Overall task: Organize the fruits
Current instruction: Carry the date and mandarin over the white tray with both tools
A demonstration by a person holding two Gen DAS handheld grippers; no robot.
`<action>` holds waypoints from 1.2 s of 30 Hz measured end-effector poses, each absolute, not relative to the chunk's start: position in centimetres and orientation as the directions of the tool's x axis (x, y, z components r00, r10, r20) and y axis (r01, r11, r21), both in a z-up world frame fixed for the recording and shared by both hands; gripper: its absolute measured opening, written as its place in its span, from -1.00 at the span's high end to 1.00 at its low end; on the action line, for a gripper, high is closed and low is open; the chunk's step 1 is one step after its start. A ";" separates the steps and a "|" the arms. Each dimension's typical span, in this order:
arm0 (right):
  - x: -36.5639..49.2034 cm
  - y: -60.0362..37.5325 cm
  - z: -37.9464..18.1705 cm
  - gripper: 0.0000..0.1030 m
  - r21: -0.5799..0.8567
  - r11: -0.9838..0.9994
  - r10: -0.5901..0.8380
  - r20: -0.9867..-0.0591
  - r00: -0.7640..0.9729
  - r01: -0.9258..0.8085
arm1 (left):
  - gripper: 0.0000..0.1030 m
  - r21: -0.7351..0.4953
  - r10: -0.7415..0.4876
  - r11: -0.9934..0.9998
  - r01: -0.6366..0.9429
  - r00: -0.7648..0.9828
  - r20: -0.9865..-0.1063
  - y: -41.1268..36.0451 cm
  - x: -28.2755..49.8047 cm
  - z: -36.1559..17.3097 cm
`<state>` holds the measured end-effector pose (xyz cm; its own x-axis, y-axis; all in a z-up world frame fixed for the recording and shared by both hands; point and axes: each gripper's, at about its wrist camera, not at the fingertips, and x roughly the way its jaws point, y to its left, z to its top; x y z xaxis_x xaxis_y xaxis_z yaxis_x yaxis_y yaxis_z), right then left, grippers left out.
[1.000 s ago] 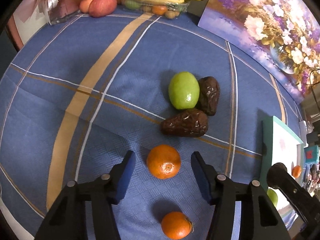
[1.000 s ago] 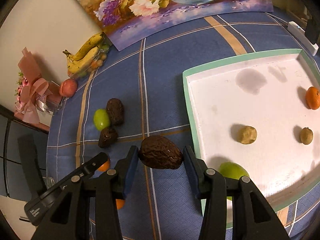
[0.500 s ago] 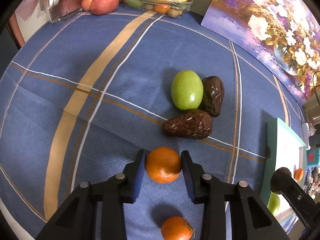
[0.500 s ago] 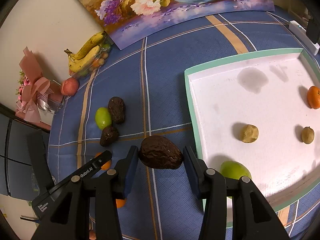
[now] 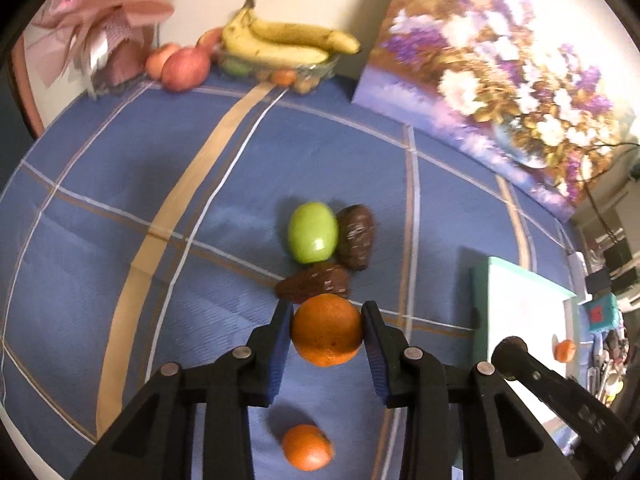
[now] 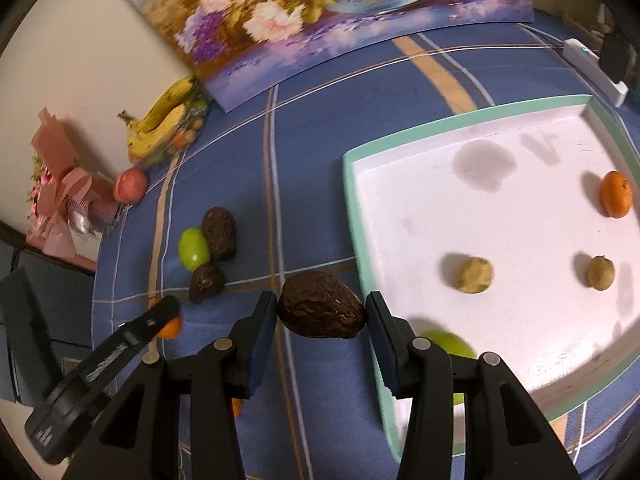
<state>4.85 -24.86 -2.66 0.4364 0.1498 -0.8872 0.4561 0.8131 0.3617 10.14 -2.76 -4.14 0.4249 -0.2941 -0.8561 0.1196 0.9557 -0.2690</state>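
My left gripper is shut on an orange and holds it above the blue cloth. Below it a second orange lies on the cloth. Beyond sit a green fruit and two dark wrinkled avocados. My right gripper is shut on another dark avocado, held left of the white tray. In the tray lie an orange, two small brown fruits and a green fruit at its near corner.
Bananas in a clear punnet, red apples and a pink wrapped bouquet stand at the table's back. A flower painting leans against the wall. A white box lies beyond the tray. The left gripper's body shows at lower left.
My left gripper closed on the orange and lifted it off the cloth. The right gripper stayed where it was with its avocado.
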 end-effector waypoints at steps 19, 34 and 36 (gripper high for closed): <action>1.0 -33.7 -1.7 0.08 0.230 0.705 -0.104 -0.902 0.419 0.670 | 0.28 -0.278 -0.436 0.865 0.417 0.353 -0.828 -13.8 5.8 -1.2; -0.1 -38.0 -2.4 0.08 0.107 0.689 -0.285 -0.870 0.404 0.716 | 0.27 -0.224 -0.472 0.791 0.570 0.336 -0.815 -21.9 5.3 -2.1; -0.2 -38.4 -2.7 0.08 0.094 0.689 -0.293 -0.871 0.395 0.719 | 0.27 -0.219 -0.465 0.796 0.565 0.339 -0.818 -22.5 5.6 -2.6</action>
